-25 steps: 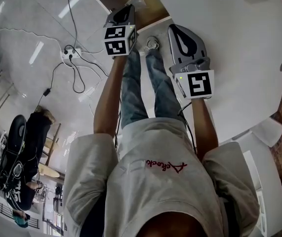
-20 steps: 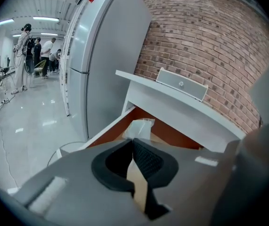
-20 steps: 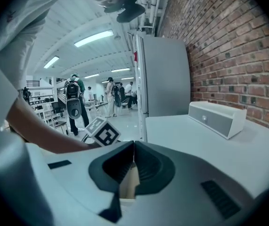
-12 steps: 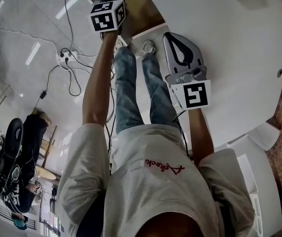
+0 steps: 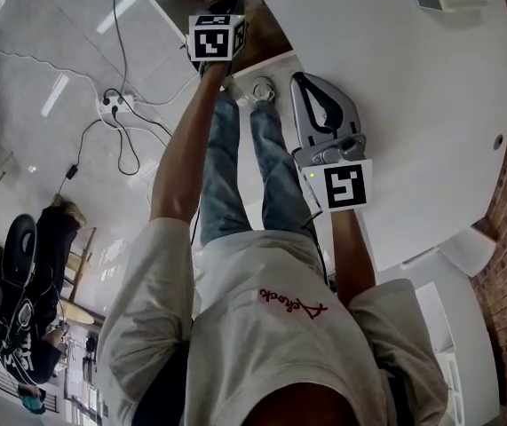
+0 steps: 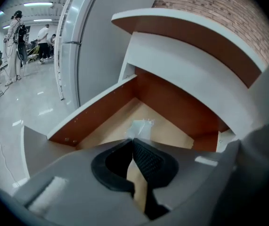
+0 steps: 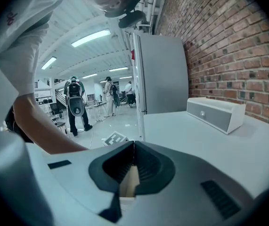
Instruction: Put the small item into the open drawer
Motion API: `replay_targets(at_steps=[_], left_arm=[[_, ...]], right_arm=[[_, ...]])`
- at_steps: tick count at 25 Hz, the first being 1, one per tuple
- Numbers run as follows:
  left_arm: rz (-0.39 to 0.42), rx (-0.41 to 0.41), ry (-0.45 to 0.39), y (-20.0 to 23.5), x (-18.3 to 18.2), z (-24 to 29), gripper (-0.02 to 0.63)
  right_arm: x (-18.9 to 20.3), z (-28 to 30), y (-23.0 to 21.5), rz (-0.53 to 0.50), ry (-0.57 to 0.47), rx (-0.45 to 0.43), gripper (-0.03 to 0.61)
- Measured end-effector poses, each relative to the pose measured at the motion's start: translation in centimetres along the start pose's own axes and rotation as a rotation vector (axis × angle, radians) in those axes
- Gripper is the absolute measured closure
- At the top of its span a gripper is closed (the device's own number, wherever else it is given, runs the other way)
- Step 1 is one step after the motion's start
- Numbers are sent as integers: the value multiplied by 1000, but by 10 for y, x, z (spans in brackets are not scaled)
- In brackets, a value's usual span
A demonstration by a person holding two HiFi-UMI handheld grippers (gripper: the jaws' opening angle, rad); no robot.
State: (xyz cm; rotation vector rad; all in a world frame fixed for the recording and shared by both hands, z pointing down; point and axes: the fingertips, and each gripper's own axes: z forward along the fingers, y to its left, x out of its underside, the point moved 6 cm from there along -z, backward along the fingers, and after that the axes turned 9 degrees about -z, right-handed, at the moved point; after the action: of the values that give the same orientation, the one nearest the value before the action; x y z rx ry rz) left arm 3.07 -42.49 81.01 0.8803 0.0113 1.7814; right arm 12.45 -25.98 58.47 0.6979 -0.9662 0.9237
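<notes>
Clear crinkly plastic, the small item (image 6: 140, 127), seems pinched at the tips of my left gripper (image 6: 134, 141), jaws pressed together, just above the open drawer (image 6: 99, 112). So thin a hold could slip early, dropping it short of the drawer's near wall.

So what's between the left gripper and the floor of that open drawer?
Just the small clear packet, pinched at the tips of the left gripper, above the wooden floor of the drawer. The left gripper view shows it.
</notes>
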Motion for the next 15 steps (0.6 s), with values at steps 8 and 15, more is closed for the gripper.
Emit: replay_targets(at_steps=[8,15], left_arm=[[-50,-24,123,15,22,35,597],[-30,-56,87,15,16,33,440]], right_arm=[[10,2,-6,3,29,0,566],[9,1,-12,2,27,4,566]])
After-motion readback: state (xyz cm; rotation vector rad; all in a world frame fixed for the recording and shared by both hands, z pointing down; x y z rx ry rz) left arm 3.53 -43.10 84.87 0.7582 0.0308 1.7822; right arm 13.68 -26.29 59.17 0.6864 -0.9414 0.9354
